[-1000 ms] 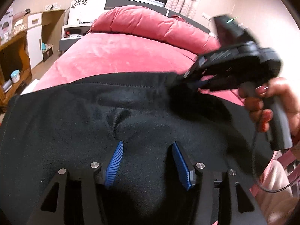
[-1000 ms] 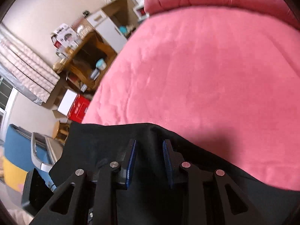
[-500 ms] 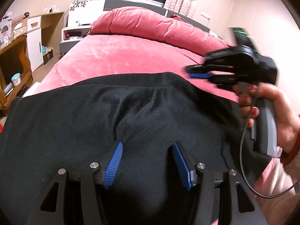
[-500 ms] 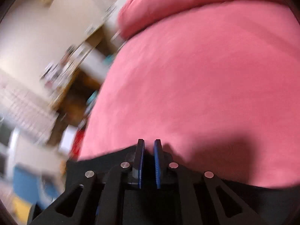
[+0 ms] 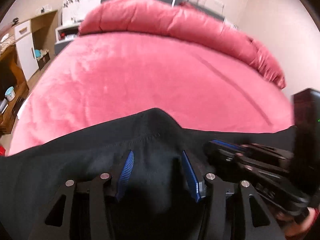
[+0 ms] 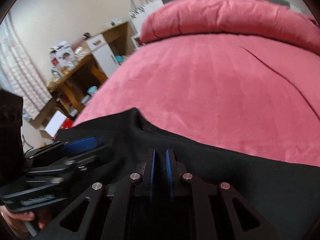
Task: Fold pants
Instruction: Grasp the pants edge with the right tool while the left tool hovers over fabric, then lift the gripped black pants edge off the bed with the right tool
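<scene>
Black pants point(image 5: 60, 170) lie on the pink bed, filling the lower part of both wrist views point(image 6: 250, 180). My left gripper point(image 5: 158, 154) is open, its blue pads astride a raised fold of the black cloth. My right gripper point(image 6: 161, 152) is shut with its blue pads nearly together over the pants' edge; whether cloth is pinched between them is hidden. The right gripper also shows in the left wrist view point(image 5: 220, 145), close beside the left one. The left gripper shows in the right wrist view point(image 6: 84, 146), at the left.
The pink bedspread point(image 5: 150, 76) stretches ahead, with a rolled pink duvet point(image 5: 180, 24) at the headboard. Wooden shelves and a white cabinet point(image 6: 100, 50) stand to the left of the bed. A white box point(image 6: 54, 123) sits on the floor.
The right gripper has swung down from above the pants to close beside the left one, and it stays shut. The left gripper has moved forward to the pants' far edge, where the cloth rises in a fold.
</scene>
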### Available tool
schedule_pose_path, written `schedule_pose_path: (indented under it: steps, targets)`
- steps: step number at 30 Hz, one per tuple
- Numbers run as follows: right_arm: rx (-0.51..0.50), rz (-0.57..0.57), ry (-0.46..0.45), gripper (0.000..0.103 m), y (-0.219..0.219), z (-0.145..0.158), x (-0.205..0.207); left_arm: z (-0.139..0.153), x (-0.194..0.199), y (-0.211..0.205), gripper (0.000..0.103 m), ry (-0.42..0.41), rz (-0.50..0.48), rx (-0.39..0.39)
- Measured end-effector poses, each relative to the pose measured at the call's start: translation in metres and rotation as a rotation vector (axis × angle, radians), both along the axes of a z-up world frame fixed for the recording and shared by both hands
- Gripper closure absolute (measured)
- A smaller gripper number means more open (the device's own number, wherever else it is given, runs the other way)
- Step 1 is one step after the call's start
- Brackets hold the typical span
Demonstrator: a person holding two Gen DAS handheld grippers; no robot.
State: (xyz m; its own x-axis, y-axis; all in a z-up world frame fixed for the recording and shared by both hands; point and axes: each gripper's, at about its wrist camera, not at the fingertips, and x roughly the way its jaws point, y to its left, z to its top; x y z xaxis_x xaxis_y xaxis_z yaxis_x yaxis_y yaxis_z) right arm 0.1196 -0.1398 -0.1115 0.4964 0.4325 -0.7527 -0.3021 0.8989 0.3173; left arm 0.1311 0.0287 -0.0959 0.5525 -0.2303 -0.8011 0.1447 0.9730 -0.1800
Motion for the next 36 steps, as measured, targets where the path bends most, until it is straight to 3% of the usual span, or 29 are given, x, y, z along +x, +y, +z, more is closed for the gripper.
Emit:
schedule_pose_path:
  steps: [4, 9, 14, 18, 23, 27, 30, 32, 36]
  targets:
    - [-0.005, -0.053, -0.003, 0.103, -0.005, -0.011, 0.006, -0.013, 0.019, -0.006, 0.053, -0.037, 0.03, 0.057]
    - [0.004, -0.05, -0.051, 0.103, -0.005, -0.02, 0.006, -0.02, 0.006, -0.009, 0.052, -0.074, 0.03, 0.063]
    - [0.073, -0.047, -0.039, 0.103, -0.017, -0.019, 0.002, -0.017, -0.003, -0.012, 0.05, -0.066, 0.005, 0.113]
    - [0.034, -0.041, -0.048, 0.103, -0.011, -0.011, -0.003, -0.008, -0.025, -0.007, 0.05, -0.021, 0.002, 0.17]
    - [0.021, -0.07, -0.036, 0.085, -0.027, 0.009, -0.026, -0.007, -0.077, 0.02, 0.05, 0.01, 0.052, 0.188]
    - [0.003, -0.137, -0.034, 0.058, -0.062, 0.02, -0.046, -0.004, -0.106, 0.037, 0.049, -0.019, 0.086, 0.213]
    - [-0.042, -0.236, -0.012, 0.055, -0.107, 0.024, -0.061, -0.001, -0.12, 0.049, 0.05, -0.018, 0.128, 0.181]
    - [-0.039, -0.32, 0.021, 0.055, -0.142, 0.023, -0.069, 0.001, -0.123, 0.06, 0.05, -0.011, 0.153, 0.12]
    - [0.139, -0.481, 0.094, 0.055, -0.229, 0.02, -0.098, 0.011, -0.131, 0.08, 0.05, -0.05, 0.211, -0.049]
